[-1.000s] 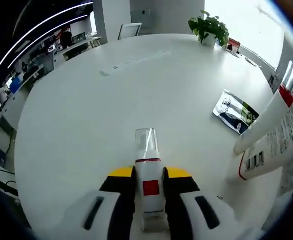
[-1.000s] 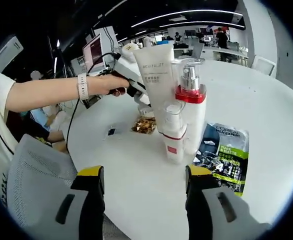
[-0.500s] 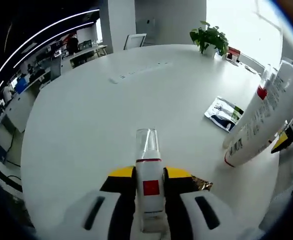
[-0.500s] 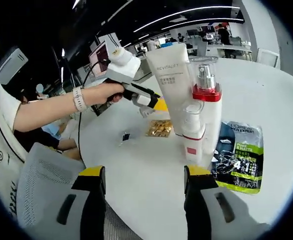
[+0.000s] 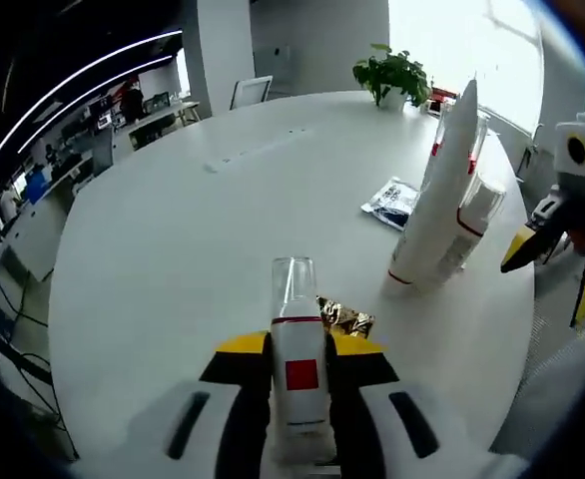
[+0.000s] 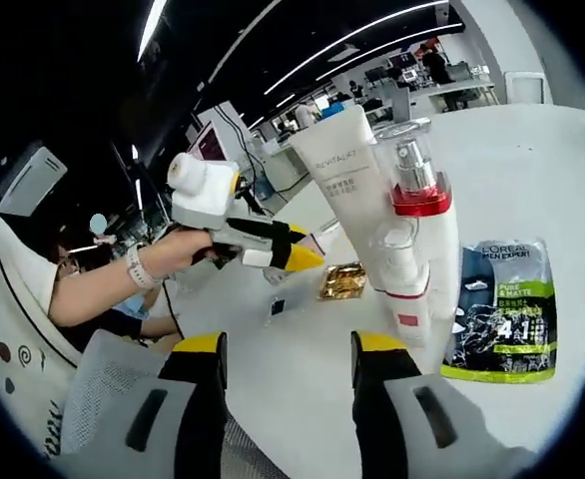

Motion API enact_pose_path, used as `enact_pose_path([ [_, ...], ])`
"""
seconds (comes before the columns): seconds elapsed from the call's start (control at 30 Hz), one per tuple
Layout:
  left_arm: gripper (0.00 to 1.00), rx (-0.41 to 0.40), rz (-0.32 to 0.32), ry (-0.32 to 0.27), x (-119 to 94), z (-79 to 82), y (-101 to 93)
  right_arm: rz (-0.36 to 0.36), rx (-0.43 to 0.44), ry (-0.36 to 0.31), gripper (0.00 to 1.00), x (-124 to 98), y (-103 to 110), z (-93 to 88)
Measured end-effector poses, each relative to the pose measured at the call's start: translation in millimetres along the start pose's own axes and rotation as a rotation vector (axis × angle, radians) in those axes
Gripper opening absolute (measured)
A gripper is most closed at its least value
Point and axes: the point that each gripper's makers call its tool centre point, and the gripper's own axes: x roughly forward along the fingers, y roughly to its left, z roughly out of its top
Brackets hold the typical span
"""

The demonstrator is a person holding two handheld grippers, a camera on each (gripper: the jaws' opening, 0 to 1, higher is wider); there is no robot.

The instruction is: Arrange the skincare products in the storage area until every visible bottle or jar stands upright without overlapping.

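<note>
Left gripper view: left gripper (image 5: 299, 361) clamps a small white red-labelled clear-capped bottle (image 5: 297, 344) above the round white table (image 5: 173, 239). Right gripper (image 6: 288, 349) jaws wide, empty, facing the upright white tube (image 6: 347, 185).

Small bottle (image 5: 297, 364) between the left gripper's (image 5: 299, 351) jaws, foil packet (image 5: 344, 317) just beyond, tube (image 5: 435, 195) and sachet (image 5: 392, 201) farther right.

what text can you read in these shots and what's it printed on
"REVITALIFT" on the white tube, right gripper view.
"L'OREAL MEN EXPERT", "PURE & MATTE", "4 in 1" on the dark and green sachet; its smaller print is too small to read.
The small bottle clamped in the left gripper shows a red square, no legible words.
Print on the tube's back in the left gripper view is too blurred to read.
</note>
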Motion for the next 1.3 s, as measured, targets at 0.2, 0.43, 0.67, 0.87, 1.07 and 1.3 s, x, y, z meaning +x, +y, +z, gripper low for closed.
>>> enact_pose_path([
  [0.2,0.19,0.011,-0.043,-0.025,-16.9,-0.9,-23.6,0.029,0.007,-0.021,0.49,0.1,5.8,3.1],
  [0.43,0.2,-0.016,-0.108,-0.054,-36.8,-1.1,-49.8,0.075,0.027,-0.048,0.42,-1.2,12.5,6.6],
  [0.67,0.2,-0.031,-0.151,-0.118,-48.8,7.1,-73.2,0.091,0.153,-0.12,0.41,-5.0,9.6,16.6],
  [0.87,0.2,-0.052,-0.203,-0.164,-58.1,17.3,-91.8,0.118,0.225,-0.146,0.4,-5.7,11.9,18.9],
  [1.07,0.2,-0.056,-0.231,-0.203,-67.6,25.2,-105.3,0.15,0.296,-0.198,0.42,-8.8,13.6,27.0],
  [1.3,0.2,0.025,-0.232,-0.242,-72.9,37.3,-123.4,0.172,0.355,-0.216,0.39,-10.1,16.2,29.2],
])
